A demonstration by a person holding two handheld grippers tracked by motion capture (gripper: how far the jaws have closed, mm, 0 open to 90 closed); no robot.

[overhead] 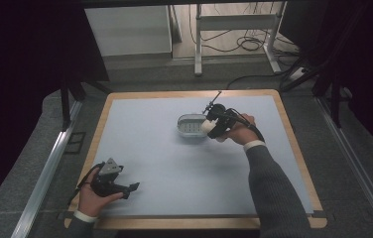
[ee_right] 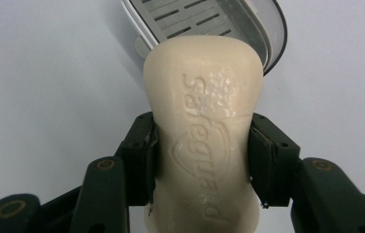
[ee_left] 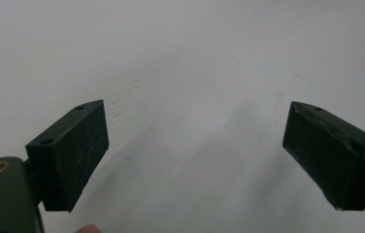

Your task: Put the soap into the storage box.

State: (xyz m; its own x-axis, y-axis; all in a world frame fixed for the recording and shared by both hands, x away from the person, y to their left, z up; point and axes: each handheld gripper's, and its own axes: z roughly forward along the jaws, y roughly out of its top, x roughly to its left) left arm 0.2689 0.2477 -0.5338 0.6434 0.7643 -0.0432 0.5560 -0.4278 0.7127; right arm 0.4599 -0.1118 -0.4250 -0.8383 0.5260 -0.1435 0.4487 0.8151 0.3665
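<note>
Cream soap (ee_right: 202, 141) sits clamped in my right gripper (ee_right: 202, 160); I'd lower it level onto the dish (ee_right: 209, 22), probably centred. Left gripper (ee_left: 195, 150) rests released.

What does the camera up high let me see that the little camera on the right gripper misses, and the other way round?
Seen from the high view and not the right gripper view: the whole table, both forearms, and the left gripper, open with nothing between its jaws, low near the front edge.

Seen from the right gripper view and not the high view: the lettering pressed into the soap bar and the slots in the soap dish just beyond it.

Both: the right gripper clamped on the pale soap bar beside the grey soap dish, over the light blue mat.
</note>
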